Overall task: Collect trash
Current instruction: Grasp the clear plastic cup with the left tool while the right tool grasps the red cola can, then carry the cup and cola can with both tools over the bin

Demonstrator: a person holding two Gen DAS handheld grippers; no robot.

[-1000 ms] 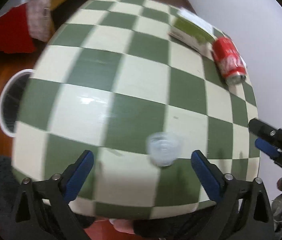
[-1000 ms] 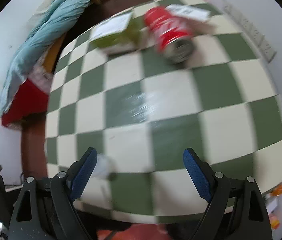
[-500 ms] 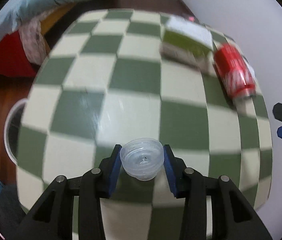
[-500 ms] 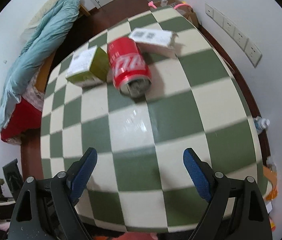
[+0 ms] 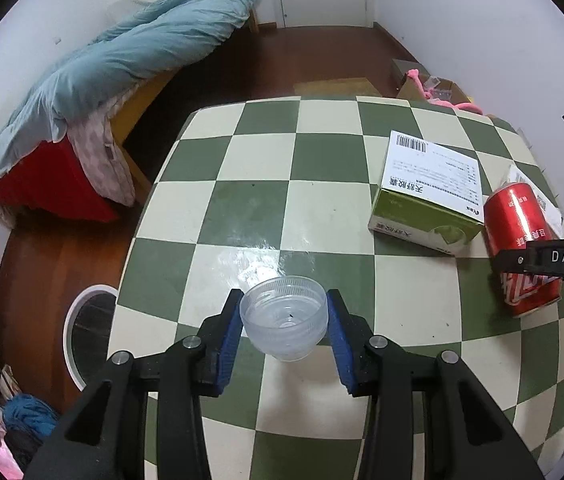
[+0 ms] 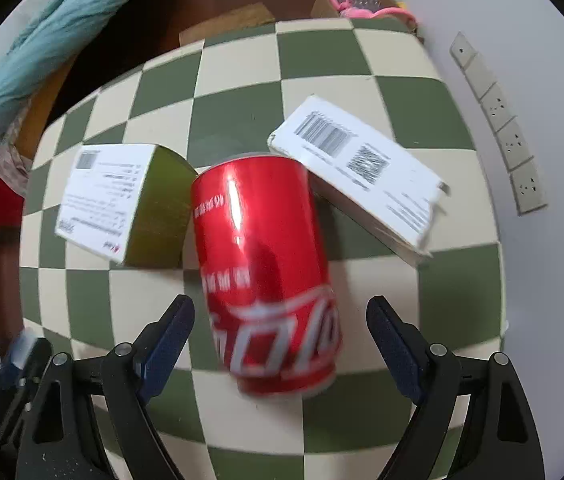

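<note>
While our left gripper pinches the clear empty cup, our right gripper, jaws spread, around the lying red can.

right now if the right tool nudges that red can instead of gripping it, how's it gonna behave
The red can lies on its side on the checkered table, so a sideways nudge would probably roll it. It looks like thin metal, likely light and easily dented. The green box and white box flank its far end and might stop it.

The red can is motion-blurred; the white box sits mostly hidden behind it.
</note>
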